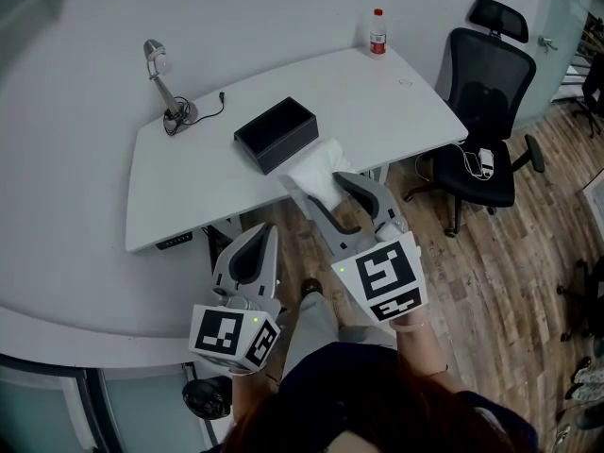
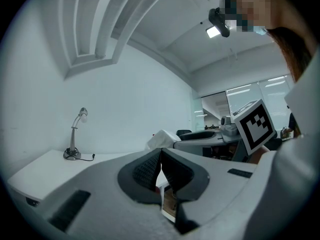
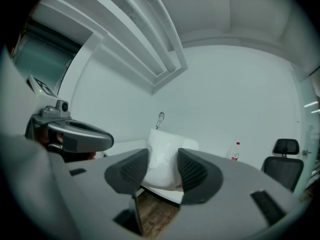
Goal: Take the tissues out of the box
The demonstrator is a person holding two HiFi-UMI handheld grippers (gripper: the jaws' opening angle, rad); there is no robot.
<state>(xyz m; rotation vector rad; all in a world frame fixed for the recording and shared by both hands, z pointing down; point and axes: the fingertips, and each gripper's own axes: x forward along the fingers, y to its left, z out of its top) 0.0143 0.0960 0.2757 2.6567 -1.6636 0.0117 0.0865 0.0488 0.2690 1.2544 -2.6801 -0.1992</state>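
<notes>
An open black box (image 1: pixel 276 133) lies in the middle of the white desk (image 1: pixel 189 192). My right gripper (image 1: pixel 326 192) is shut on a white pack of tissues (image 1: pixel 319 168), which hangs in the air at the desk's front edge, clear of the box. In the right gripper view the tissues (image 3: pixel 161 156) fill the gap between the two dark pads of that gripper (image 3: pixel 162 166). My left gripper (image 1: pixel 267 230) is below the desk's edge, to the left of the right one. Its pads meet at the tips with nothing between them (image 2: pixel 160 154).
A desk lamp (image 1: pixel 162 83) stands at the desk's far left and a bottle with a red cap (image 1: pixel 377 31) at its far right corner. A black office chair (image 1: pixel 486 111) stands to the right on the wooden floor (image 1: pixel 491 281).
</notes>
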